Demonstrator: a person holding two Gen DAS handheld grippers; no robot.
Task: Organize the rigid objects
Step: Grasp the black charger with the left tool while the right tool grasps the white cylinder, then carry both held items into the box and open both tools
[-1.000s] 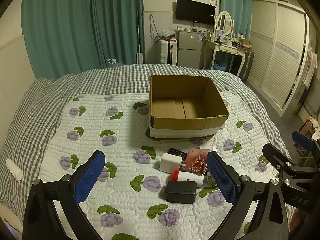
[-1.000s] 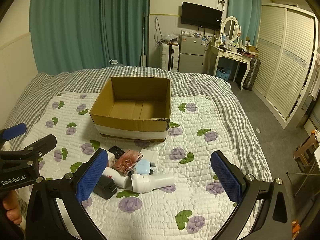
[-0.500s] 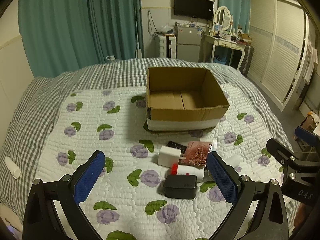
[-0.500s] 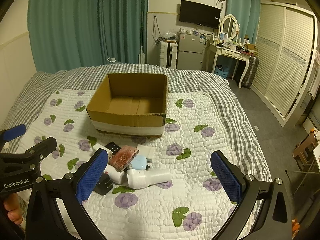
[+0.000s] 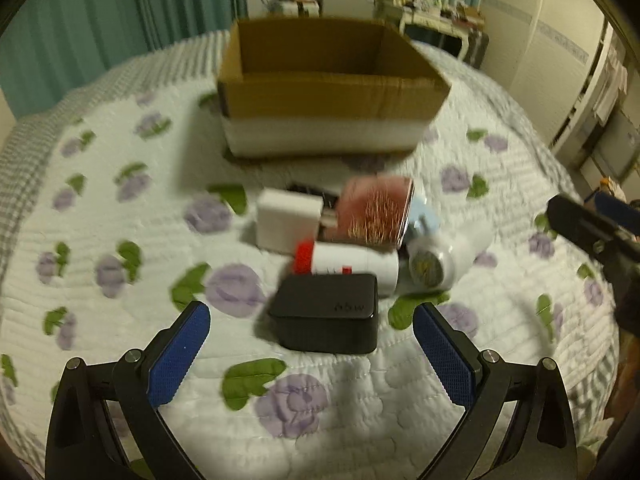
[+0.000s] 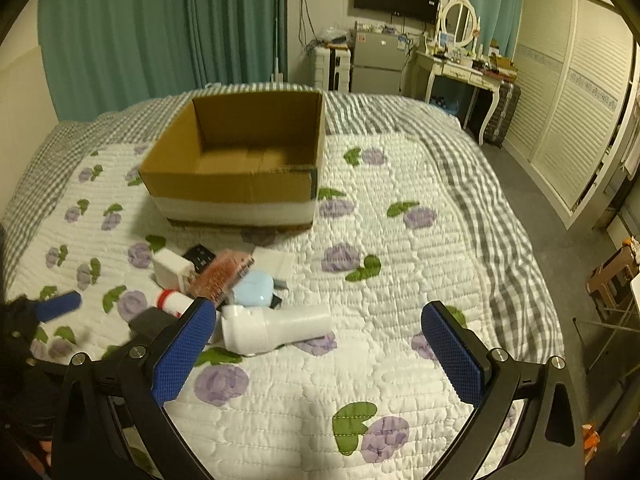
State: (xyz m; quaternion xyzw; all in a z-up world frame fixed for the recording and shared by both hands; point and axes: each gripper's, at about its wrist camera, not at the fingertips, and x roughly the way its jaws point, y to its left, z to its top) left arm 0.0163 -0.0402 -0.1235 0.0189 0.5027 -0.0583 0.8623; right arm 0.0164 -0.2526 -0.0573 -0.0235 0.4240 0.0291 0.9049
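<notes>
While both grippers hang over the flowered quilt (image 6: pixel 400 248) with nothing between their pads, the step in hand looks like a first pick from the small heap of clutter, and the left gripper (image 5: pixel 312 360) seems best placed for it. Its jaws stand wide apart, and the black box (image 5: pixel 326 316) lies just beyond the gap and roughly centred between the blue pads, apart from both. To take it cleanly I would lower the gripper squarely so the pads meet the box's two short sides, since the quilt is soft and a slanted approach could push the box under the red-capped white tube (image 5: pixel 348 266) touching its far edge. Farther off in the heap sit a white block (image 5: pixel 286 220) on the left, a pink patterned tin (image 5: pixel 372 212) leaning on the tube, and a white handheld device (image 6: pixel 276 326) on the right; this view is blurred, so finer contacts cannot be told. Beyond the heap the open cardboard carton (image 6: pixel 236 184) stands empty on the quilt, the likely destination, well apart from the objects. In the right view the right gripper (image 6: pixel 320 348) is likewise spread wide and grips nothing; the white handheld device lies just past its left pad, inside the gap's left half but untouched, with a pale blue case (image 6: pixel 254 290) behind it.
</notes>
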